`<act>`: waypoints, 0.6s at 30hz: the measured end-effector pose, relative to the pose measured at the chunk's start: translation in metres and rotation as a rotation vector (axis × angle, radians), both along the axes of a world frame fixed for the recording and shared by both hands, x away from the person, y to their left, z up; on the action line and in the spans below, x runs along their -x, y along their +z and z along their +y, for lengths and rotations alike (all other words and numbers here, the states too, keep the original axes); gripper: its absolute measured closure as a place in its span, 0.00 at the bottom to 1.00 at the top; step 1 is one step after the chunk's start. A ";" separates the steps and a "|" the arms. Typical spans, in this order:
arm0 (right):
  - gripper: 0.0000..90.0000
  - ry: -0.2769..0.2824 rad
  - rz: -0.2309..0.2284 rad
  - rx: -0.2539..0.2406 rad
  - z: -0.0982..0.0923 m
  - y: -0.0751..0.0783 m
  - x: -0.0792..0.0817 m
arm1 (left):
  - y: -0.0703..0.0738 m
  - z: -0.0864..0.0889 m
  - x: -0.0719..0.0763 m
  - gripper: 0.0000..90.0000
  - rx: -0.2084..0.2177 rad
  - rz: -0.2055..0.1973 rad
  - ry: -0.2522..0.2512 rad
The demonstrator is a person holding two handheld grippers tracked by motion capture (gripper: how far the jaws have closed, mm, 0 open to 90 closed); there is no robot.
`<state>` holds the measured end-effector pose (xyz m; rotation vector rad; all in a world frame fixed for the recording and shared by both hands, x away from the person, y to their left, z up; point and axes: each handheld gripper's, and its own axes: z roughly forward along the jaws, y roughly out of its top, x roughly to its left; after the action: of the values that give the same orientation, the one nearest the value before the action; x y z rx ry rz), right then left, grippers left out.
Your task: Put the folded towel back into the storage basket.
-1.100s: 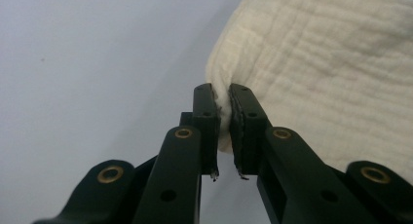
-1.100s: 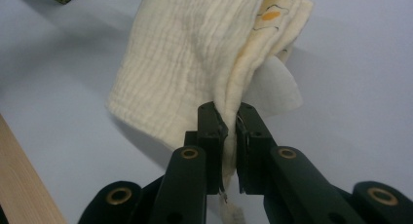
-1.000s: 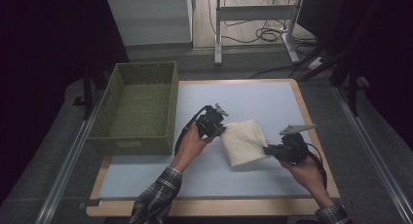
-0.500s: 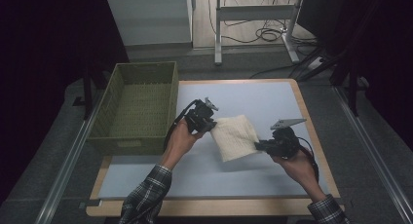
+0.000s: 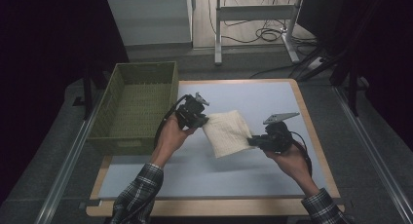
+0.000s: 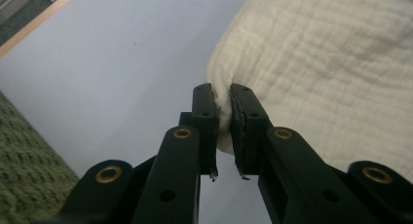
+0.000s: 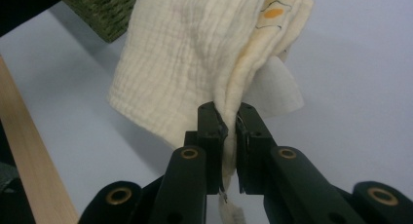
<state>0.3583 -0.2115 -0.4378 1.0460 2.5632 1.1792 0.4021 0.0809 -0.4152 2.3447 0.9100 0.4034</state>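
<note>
A folded cream cloth hangs in the air above the pale blue table top, held between both hands. My left gripper is shut on the cloth's left edge; in the left gripper view the jaws pinch a fold of the cloth at the left gripper. At the lower right corner of the cloth my right gripper is shut on it. The right gripper view has the cloth draped from the right gripper, with a printed inner layer and a white label showing.
A green woven basket stands at the table's left edge, just left of my left hand; its corner shows in the right gripper view. The table's wooden rim runs along the right. Table legs and cables lie on the floor beyond.
Both hands have lifted the cloth off the table and carried it left, toward the basket. The cloth now hangs between the grippers instead of lying flat.
</note>
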 end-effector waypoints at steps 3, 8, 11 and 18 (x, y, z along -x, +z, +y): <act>0.91 0.005 0.000 -0.001 0.004 0.003 -0.001 | 0.004 0.004 0.000 0.91 0.000 -0.007 0.007; 0.91 0.021 -0.012 -0.009 0.016 0.014 -0.007 | 0.018 0.019 -0.001 0.91 -0.003 -0.028 0.020; 0.91 0.024 -0.012 -0.014 0.023 0.019 -0.010 | 0.022 0.027 -0.002 0.91 0.002 -0.032 0.032; 0.91 0.040 -0.025 -0.010 0.044 0.035 -0.023 | 0.033 0.050 -0.009 0.91 0.002 -0.043 0.053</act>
<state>0.3810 -0.1670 -0.4031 0.9804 2.5732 1.2073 0.4115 0.1311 -0.3818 2.3050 0.9533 0.4719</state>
